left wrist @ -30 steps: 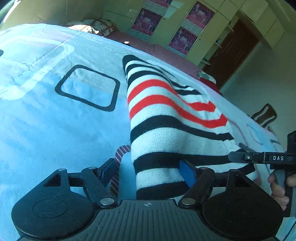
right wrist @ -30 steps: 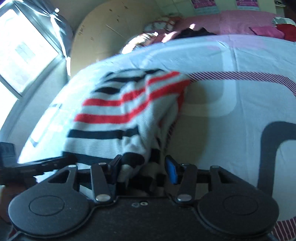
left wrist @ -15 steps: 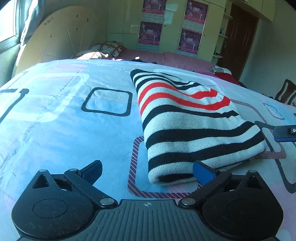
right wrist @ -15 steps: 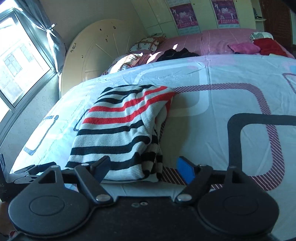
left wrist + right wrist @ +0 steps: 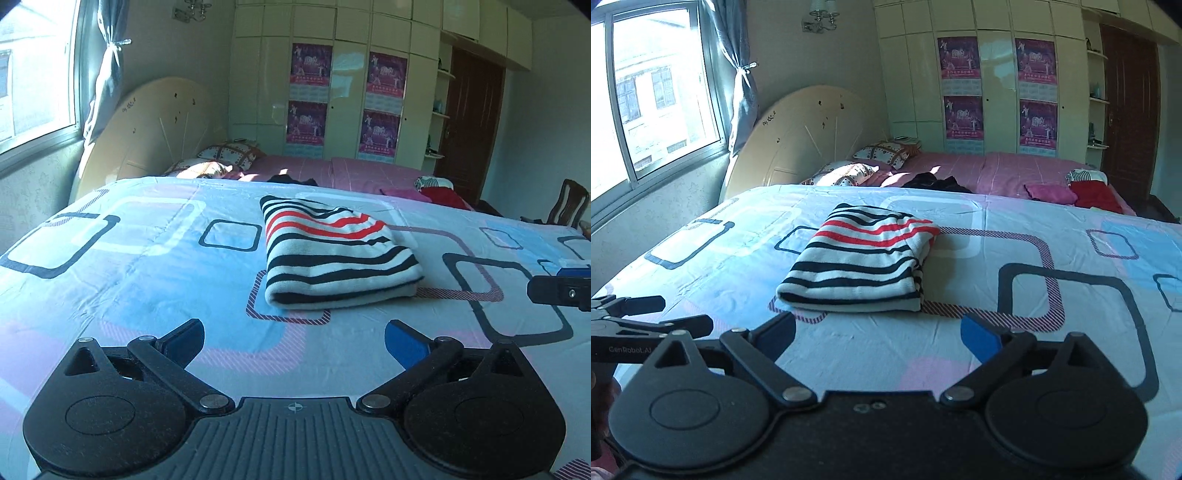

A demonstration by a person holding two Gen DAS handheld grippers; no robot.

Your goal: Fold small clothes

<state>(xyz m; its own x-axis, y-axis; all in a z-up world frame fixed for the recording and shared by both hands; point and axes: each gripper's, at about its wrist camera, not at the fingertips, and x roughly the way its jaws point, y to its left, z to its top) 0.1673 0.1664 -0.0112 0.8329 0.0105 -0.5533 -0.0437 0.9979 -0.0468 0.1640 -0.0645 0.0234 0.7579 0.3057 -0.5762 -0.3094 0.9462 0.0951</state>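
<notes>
A folded knit garment with black, white and red stripes (image 5: 332, 254) lies flat on the patterned sheet; it also shows in the right wrist view (image 5: 860, 262). My left gripper (image 5: 293, 341) is open and empty, held back from the garment's near edge. My right gripper (image 5: 877, 336) is open and empty, also short of the garment. The right gripper shows at the right edge of the left wrist view (image 5: 561, 288). The left gripper shows at the left edge of the right wrist view (image 5: 631, 325).
The sheet-covered work surface (image 5: 129, 266) has blue, pink and black square prints. A pink bed (image 5: 997, 170) behind it holds pillows, dark clothes (image 5: 934, 182) and red and pink clothes (image 5: 1089, 192). A chair (image 5: 567, 203) stands far right. A window (image 5: 653, 92) is at left.
Both grippers let go of the striped garment, opened and pulled back and up from it. The garment now lies folded on the sheet.
</notes>
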